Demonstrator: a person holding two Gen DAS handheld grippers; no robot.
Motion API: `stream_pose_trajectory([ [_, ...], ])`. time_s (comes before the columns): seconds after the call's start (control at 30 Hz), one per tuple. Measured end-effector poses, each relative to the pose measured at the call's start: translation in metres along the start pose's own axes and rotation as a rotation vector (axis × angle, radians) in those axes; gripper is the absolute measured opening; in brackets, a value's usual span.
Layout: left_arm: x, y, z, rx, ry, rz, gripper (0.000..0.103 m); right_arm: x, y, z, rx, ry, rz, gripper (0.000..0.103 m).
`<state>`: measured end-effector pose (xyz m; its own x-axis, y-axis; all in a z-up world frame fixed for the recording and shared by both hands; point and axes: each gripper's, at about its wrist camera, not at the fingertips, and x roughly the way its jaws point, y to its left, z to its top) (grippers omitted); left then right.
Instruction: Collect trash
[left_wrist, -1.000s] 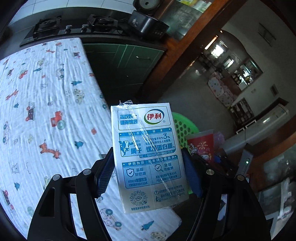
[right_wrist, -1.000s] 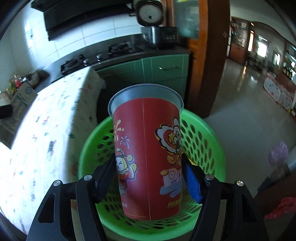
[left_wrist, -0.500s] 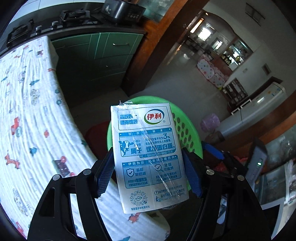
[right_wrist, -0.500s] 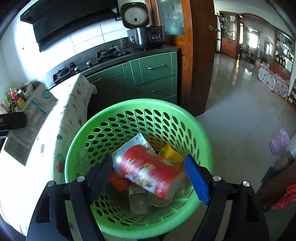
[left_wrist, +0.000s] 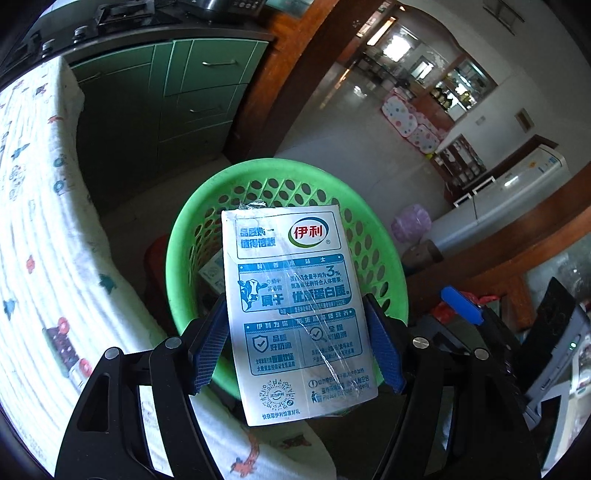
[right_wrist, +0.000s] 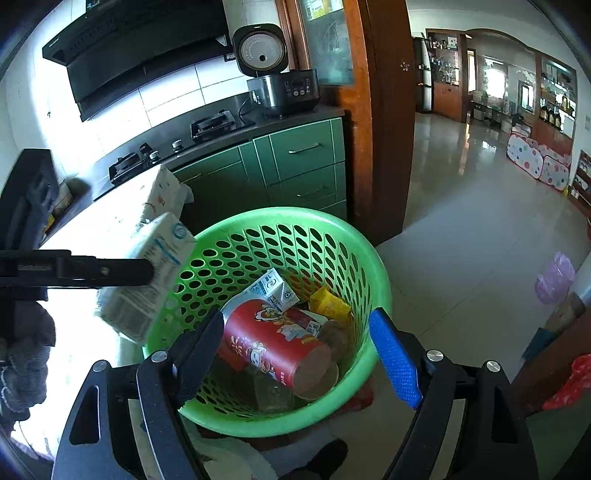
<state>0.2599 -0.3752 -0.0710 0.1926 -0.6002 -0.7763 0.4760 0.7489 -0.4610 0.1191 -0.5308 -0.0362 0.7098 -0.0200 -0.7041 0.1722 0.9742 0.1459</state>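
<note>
My left gripper (left_wrist: 295, 343) is shut on a white and blue milk carton (left_wrist: 295, 310) and holds it over the near rim of the green perforated basket (left_wrist: 384, 258). The right wrist view shows that carton (right_wrist: 147, 280) at the basket's left rim (right_wrist: 376, 269), held by the left gripper's arm. My right gripper (right_wrist: 299, 354) is open and empty above the basket. In the basket lie a red paper cup (right_wrist: 273, 343) on its side, a small milk carton (right_wrist: 275, 290), a yellow wrapper (right_wrist: 328, 304) and a clear bottle (right_wrist: 269, 391).
The table with the patterned white cloth (left_wrist: 40, 229) is to the left of the basket. Green kitchen cabinets (right_wrist: 295, 166) with a stove and a rice cooker (right_wrist: 273, 74) stand behind. A wooden door frame (right_wrist: 384, 110) and tiled floor (right_wrist: 461, 221) lie to the right.
My right gripper opened and the red cup fell into the basket, where it lies on its side. My left gripper carried the milk carton from over the table to over the basket.
</note>
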Motion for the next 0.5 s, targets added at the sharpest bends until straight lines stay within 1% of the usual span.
stream_pose_trajectory([
  [0.13, 0.012, 0.001, -0.001, -0.004, 0.006, -0.033, 0.071, -0.004, 0.000, -0.003, 0.002, -0.005, 0.007, 0.078],
  [0.23, 0.020, 0.010, -0.002, -0.020, 0.017, -0.049, 0.073, -0.007, 0.001, -0.005, 0.002, -0.008, 0.014, 0.079],
  [0.27, 0.018, 0.014, -0.005, -0.028, 0.015, -0.054, 0.076, -0.008, 0.002, -0.006, 0.002, -0.009, 0.016, 0.079],
  [0.33, 0.018, 0.015, -0.006, -0.034, 0.011, -0.059, 0.079, -0.009, 0.004, -0.007, 0.004, -0.012, 0.021, 0.079],
  [0.43, 0.016, 0.013, -0.009, -0.025, 0.008, -0.048, 0.079, -0.010, 0.006, -0.008, 0.009, -0.013, 0.030, 0.079],
  [0.5, 0.007, 0.014, -0.011, -0.016, 0.000, -0.045, 0.079, -0.012, 0.009, -0.009, 0.013, -0.016, 0.033, 0.079],
])
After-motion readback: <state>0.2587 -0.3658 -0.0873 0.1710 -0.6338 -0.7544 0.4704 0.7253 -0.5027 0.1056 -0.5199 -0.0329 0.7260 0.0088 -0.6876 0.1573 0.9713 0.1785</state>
